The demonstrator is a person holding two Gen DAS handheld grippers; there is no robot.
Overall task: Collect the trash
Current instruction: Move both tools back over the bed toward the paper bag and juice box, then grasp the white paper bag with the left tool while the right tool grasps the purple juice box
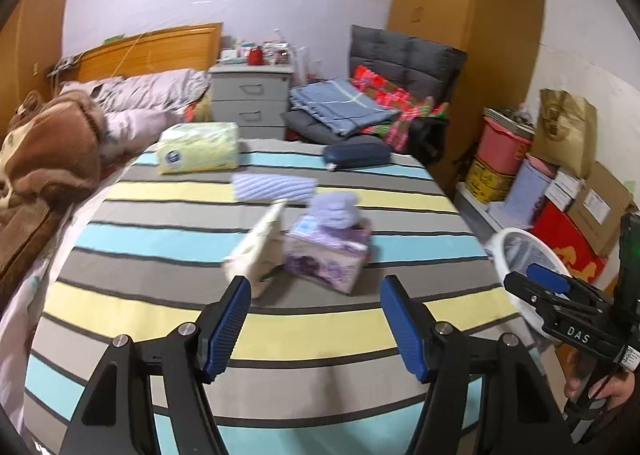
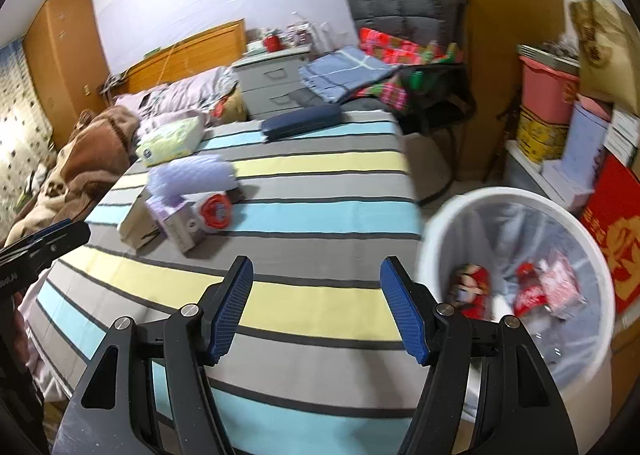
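Two grippers hovered over the striped bed (image 1: pixel 160 239), and we held the left gripper (image 1: pixel 316 319) and the right gripper (image 2: pixel 316 305) level, fingers spread apart and empty. Boxes and wrappers (image 2: pixel 188 215) lay mid-bed, ahead of us. Beside the bed's right edge stood the white bin (image 2: pixel 472 207), with red packets inside.

On the bed (image 2: pixel 320 215): two tissue packs (image 1: pixel 198 148) (image 1: pixel 328 253), one dark case (image 1: pixel 356 155), one white bin (image 2: pixel 516 275) holding roughly three wrappers (image 2: pixel 472 287).
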